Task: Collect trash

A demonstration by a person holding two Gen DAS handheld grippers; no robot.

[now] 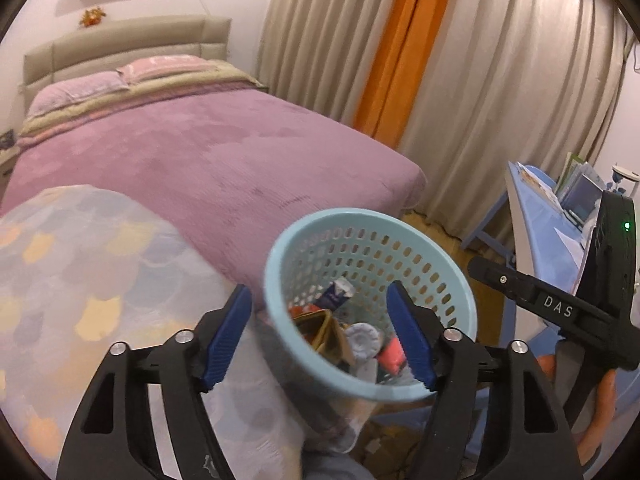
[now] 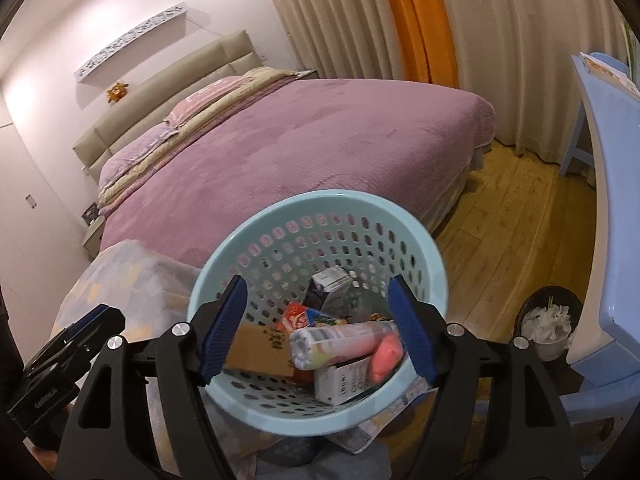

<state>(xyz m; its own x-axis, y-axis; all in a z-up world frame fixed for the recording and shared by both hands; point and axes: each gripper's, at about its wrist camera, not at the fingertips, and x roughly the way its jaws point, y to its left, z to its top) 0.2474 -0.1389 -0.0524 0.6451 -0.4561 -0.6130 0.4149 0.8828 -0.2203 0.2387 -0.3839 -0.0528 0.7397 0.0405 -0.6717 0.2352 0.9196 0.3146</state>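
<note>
A light blue perforated trash basket (image 1: 460,280) (image 2: 436,264) stands between bed and desk, tilted toward me, holding trash: a dark carton (image 1: 336,294) (image 2: 328,290), a brown cardboard piece (image 2: 260,350), a rolled plastic wrapper (image 2: 344,338), a pink item (image 1: 390,354) (image 2: 386,354), a white box (image 2: 346,382) and a white lid (image 1: 362,338). My left gripper (image 1: 320,338) is open over the basket's near rim, holding nothing. My right gripper (image 2: 318,328) is open over the basket, holding nothing. The right gripper also shows in the left wrist view (image 1: 492,276).
A bed with a purple cover (image 1: 224,152) (image 2: 320,148) lies behind. A pastel patterned blanket (image 1: 80,280) (image 2: 132,280) lies at left. A blue desk (image 1: 544,216) (image 2: 616,168) stands at right. A dark bin with white paper (image 2: 548,324) sits on the wooden floor (image 2: 508,216). Curtains (image 1: 500,60) hang behind.
</note>
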